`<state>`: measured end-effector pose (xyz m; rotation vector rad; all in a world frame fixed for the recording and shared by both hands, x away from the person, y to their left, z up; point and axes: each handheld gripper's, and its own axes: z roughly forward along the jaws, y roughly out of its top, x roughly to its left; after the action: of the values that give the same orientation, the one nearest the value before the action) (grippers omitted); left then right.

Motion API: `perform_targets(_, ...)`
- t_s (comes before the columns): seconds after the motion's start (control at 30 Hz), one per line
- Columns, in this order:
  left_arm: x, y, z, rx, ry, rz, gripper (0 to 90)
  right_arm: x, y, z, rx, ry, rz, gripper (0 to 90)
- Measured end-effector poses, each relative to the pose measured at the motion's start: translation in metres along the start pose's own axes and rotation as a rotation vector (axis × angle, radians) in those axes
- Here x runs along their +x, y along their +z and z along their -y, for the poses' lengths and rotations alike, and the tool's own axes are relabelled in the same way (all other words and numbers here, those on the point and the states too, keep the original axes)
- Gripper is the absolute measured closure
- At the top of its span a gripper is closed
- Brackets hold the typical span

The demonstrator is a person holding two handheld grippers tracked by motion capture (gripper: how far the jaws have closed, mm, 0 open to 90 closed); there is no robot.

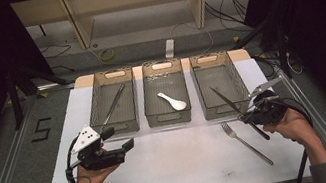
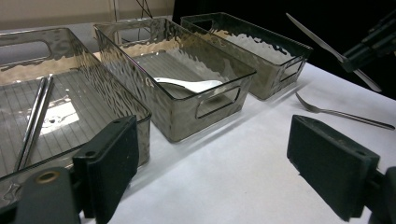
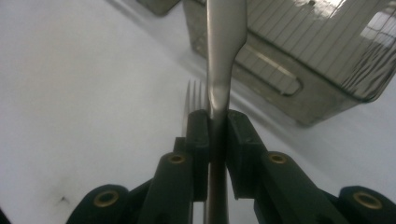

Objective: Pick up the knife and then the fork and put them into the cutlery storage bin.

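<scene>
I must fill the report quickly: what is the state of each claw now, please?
Left claw: open, holding nothing, above the white table.
Right claw: closed on a table knife, near the right bin.

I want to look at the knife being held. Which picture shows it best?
The left gripper view: the whole knife shows side-on, lifted above the table. The right gripper view shows its middle clamped between the jaws. The high view shows it small over the right bin's edge.

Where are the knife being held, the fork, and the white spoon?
knife point(image 1: 223, 98), high view, on its blade over the right bin.
fork point(image 1: 246, 144), high view, mid-handle.
white spoon point(image 1: 177, 103), high view, on its bowl.
</scene>
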<state>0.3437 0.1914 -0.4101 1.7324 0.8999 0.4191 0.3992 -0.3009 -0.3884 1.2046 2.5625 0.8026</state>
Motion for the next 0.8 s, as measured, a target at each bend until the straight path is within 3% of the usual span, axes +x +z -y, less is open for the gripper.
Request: perform_targets(0.8, 0.001, -0.001, 0.000, -0.008, -0.009, 0.007, 16.4, -0.023, 0.002, -0.058, -0.102, 0.053, 0.014, 80.9)
